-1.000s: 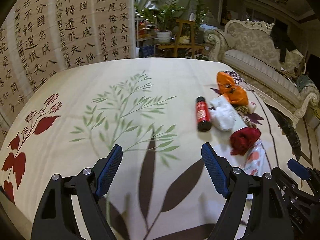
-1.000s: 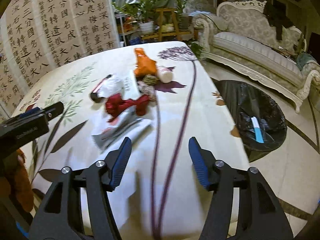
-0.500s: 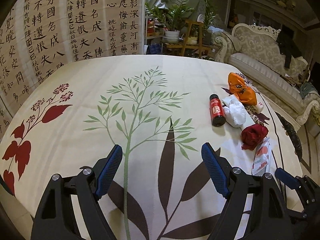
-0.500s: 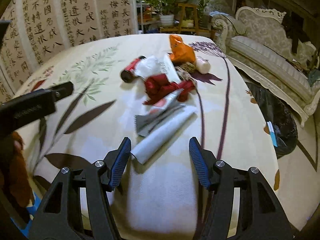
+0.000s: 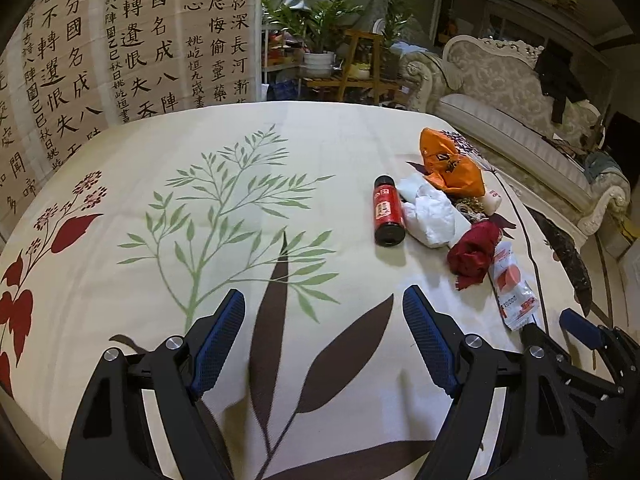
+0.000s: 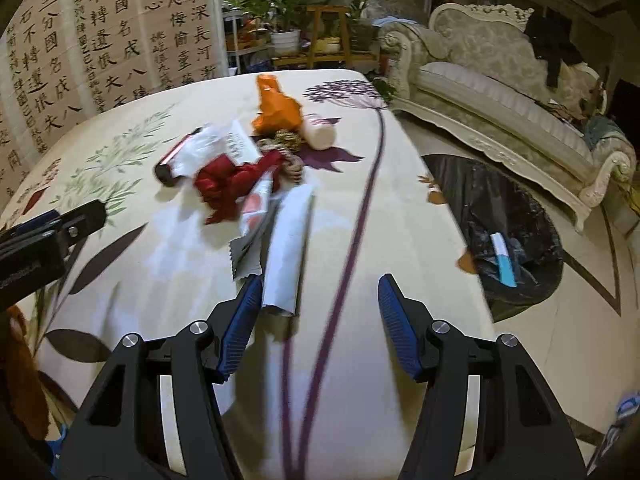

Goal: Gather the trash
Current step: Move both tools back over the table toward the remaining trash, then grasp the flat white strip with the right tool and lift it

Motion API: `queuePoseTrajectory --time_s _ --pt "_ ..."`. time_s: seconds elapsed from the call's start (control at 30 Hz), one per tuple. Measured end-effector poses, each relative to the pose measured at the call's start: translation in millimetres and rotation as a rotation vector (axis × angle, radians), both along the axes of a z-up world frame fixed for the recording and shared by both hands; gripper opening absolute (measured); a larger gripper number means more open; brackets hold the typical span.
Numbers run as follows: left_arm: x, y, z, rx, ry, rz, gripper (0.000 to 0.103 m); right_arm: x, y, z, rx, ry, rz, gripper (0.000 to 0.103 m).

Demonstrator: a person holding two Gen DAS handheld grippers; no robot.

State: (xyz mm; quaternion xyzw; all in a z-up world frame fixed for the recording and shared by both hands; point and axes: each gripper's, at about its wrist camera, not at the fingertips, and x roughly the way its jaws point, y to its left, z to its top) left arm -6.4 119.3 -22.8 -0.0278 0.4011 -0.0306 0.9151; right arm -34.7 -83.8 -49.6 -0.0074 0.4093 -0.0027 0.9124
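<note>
Trash lies in a heap on the floral tablecloth [image 5: 280,152]: a red bottle [image 5: 387,211], crumpled white paper [image 5: 430,216], an orange bag [image 5: 450,168], a red wrapper [image 5: 474,252] and a printed sachet [image 5: 514,292]. My left gripper [image 5: 324,336] hovers open over bare cloth, left of the heap. My right gripper [image 6: 320,320] is open too; a rolled white paper tube [image 6: 286,252] reaches in beside its left pad without being pinched. In the right wrist view the orange bag [image 6: 276,106] and red wrapper [image 6: 232,182] lie farther off.
A black-lined bin [image 6: 500,228] holding a blue-and-white packet stands on the floor right of the table. Beyond it is a pale sofa [image 6: 500,80]. A calligraphy screen [image 5: 100,48] and potted plants [image 5: 320,28] stand behind the table.
Both views have shifted: the trash heap now sits nearer the right gripper, with the paper tube's end reaching its left pad. The left gripper's view slid left and back across the cloth.
</note>
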Motion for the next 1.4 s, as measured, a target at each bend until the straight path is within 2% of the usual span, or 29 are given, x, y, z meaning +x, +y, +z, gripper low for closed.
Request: queuePoseTrajectory --time_s 0.27,0.5,0.67,0.83,1.1,1.4 --pt "0.6 -5.2 -0.6 0.001 0.005 -0.007 0.079 -1.6 -24.8 1.5 0.009 -0.005 -0.049 0.059" --pt "-0.6 -12.2 -2.2 -0.004 0.016 -0.022 0.079 4.7 -19.3 -1.6 0.009 -0.008 -0.017 0.057" --pt "-0.5 -20.8 -1.5 -0.006 0.018 -0.036 0.079 18.2 -11.5 0.2 -0.003 -0.015 0.013 0.044" --pt "1.2 -29.1 -1.8 -0.008 0.023 -0.047 0.079 26.2 -8.0 -0.7 -0.007 -0.006 0.049 0.015" --pt "-1.7 -53.3 1.6 -0.005 0.022 -0.085 0.079 17.3 -32.8 4.2 0.040 -0.024 0.007 0.014" --pt "-7.3 -102.9 7.4 -0.016 0.015 -0.138 0.079 3.1 -79.2 9.6 0.100 -0.058 -0.061 0.013"
